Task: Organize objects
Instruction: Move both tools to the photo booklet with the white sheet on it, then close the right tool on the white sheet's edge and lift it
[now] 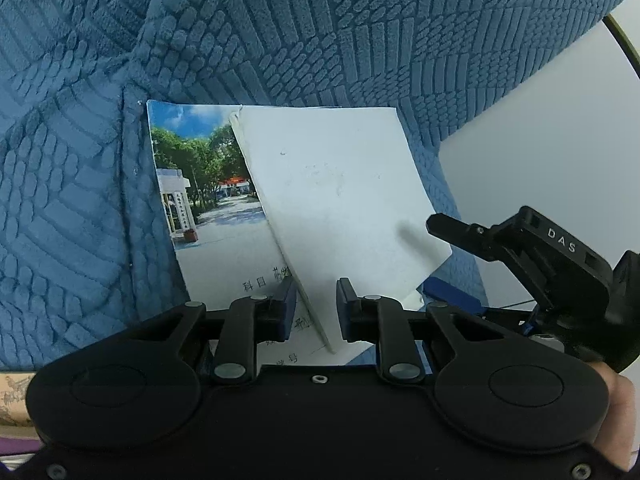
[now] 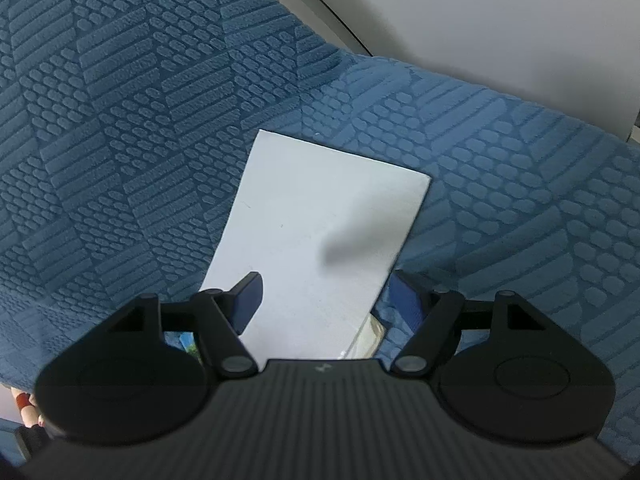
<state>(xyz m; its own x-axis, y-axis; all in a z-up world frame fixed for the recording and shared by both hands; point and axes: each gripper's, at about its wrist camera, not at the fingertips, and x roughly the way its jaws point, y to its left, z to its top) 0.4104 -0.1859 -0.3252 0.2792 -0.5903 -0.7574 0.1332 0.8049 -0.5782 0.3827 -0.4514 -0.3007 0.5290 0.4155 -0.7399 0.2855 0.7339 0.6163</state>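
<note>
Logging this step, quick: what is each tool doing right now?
Left tool: narrowed around the white booklet's edge; grip cannot be told.
Right tool: open, straddling the booklet.

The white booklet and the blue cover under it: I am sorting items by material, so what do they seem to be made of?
The thin white booklet looks like matte paper or light card: its lifted cover bends, shows a thin edge and bears faint smudges. Its printed cover with a tree photo looks slightly glossy. The blue textured bed cover looks like soft woven or quilted fabric with a raised block pattern; the fibre is unclear.
</note>
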